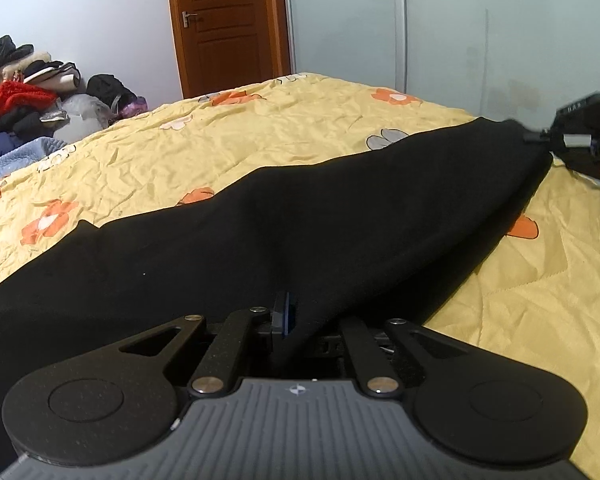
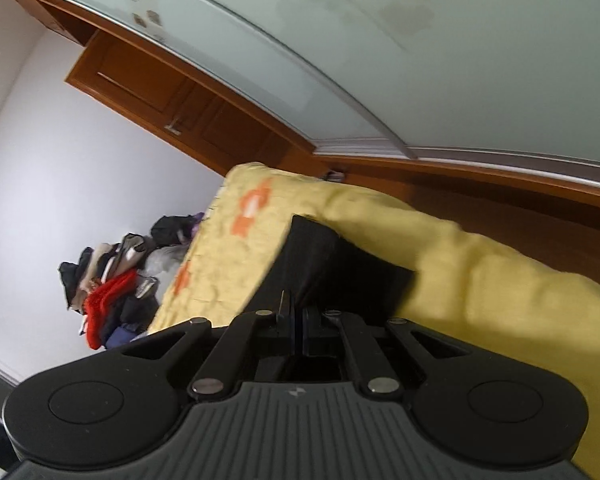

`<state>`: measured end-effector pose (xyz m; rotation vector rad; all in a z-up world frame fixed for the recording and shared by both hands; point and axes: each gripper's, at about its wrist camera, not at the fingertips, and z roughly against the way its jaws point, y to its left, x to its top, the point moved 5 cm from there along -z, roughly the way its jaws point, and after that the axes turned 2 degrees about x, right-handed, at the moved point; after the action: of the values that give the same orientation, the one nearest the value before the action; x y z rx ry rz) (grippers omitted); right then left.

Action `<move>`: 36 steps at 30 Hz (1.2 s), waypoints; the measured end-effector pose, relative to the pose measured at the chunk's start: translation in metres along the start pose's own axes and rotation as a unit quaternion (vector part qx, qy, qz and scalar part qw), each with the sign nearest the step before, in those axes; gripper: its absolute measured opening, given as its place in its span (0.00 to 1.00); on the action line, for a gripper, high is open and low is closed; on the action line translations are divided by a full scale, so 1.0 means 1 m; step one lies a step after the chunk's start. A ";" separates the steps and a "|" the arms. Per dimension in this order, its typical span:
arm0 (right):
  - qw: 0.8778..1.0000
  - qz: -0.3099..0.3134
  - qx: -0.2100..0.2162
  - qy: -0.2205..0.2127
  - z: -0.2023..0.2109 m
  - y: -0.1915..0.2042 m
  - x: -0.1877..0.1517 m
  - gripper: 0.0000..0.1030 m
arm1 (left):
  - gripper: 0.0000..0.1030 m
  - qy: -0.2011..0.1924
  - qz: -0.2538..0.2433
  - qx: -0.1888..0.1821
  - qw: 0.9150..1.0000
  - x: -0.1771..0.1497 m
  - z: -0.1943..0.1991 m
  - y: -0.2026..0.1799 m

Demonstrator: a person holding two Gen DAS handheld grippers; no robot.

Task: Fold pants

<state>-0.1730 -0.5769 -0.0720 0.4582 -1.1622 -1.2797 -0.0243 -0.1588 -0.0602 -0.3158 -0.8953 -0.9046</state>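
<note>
Black pants (image 1: 300, 216) lie stretched across a yellow flowered bedspread (image 1: 240, 136). My left gripper (image 1: 288, 316) is shut on the near edge of the pants, and the cloth drapes over its fingers. My right gripper (image 1: 540, 136) shows at the far right of the left wrist view, pinching the far end of the pants. In the right wrist view my right gripper (image 2: 296, 316) is shut on black pants cloth (image 2: 332, 268), and the view is tilted.
A pile of clothes (image 1: 24, 92) sits beyond the bed's left side and also shows in the right wrist view (image 2: 112, 296). A brown wooden door (image 1: 224, 24) and frosted glass wardrobe panels (image 1: 460, 32) stand behind the bed. The bedspread (image 2: 480, 276) runs right.
</note>
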 end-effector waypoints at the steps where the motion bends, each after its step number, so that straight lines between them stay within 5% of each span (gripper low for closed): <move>1: 1.000 -0.001 -0.004 0.000 0.001 -0.003 -0.002 0.04 | 0.07 0.000 0.001 0.000 1.000 0.000 0.001 0.000; 8: 0.999 0.019 -0.028 -0.017 0.010 -0.008 -0.005 0.04 | 0.09 -0.003 -0.021 0.010 1.000 -0.002 0.003 -0.005; 12: 0.998 0.027 -0.052 -0.015 0.013 -0.009 -0.001 0.05 | 0.21 0.005 -0.026 0.005 1.000 -0.002 0.005 -0.006; 14: 0.996 0.029 -0.074 -0.026 0.018 -0.009 0.000 0.10 | 0.31 0.003 -0.025 -0.002 1.000 -0.003 0.012 -0.006; 16: 0.990 0.046 -0.108 -0.082 0.033 -0.003 0.003 0.19 | 0.50 0.008 -0.024 -0.015 1.000 -0.004 0.020 -0.007; 18: 0.976 0.085 -0.139 -0.142 0.045 0.015 0.001 0.21 | 0.57 0.003 -0.021 -0.038 0.999 -0.003 0.033 -0.008; 21: 0.967 0.204 -0.108 -0.105 0.030 0.061 -0.019 0.30 | 0.70 -0.021 -0.014 -0.051 0.998 0.003 0.053 0.003; 23: 0.946 0.315 -0.077 -0.022 0.005 0.097 -0.050 0.46 | 0.76 -0.041 0.005 -0.020 0.999 0.011 0.060 0.023; 26: 0.894 0.441 -0.038 0.068 -0.022 0.137 -0.106 0.55 | 0.79 -0.050 0.065 0.058 0.995 0.026 0.052 0.069; 30: 0.843 0.516 -0.016 0.152 -0.044 0.154 -0.165 0.56 | 0.79 0.008 0.088 0.119 0.989 0.024 0.021 0.103; 32: 0.818 0.549 -0.035 0.169 -0.047 0.149 -0.181 0.68 | 0.78 0.039 0.053 0.131 0.989 0.011 0.011 0.097; 34: 0.811 0.560 -0.043 0.162 -0.036 0.143 -0.178 0.78 | 0.78 0.051 0.011 0.144 0.988 0.001 0.007 0.082; 36: 0.824 0.541 -0.052 0.158 -0.032 0.137 -0.168 0.78 | 0.79 0.037 -0.015 0.146 0.988 0.004 0.011 0.066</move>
<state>-0.0547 -0.3944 -0.0426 -0.1121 -0.8209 -0.2394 0.0234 -0.1148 -0.0429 -0.0164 -0.9519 -0.7940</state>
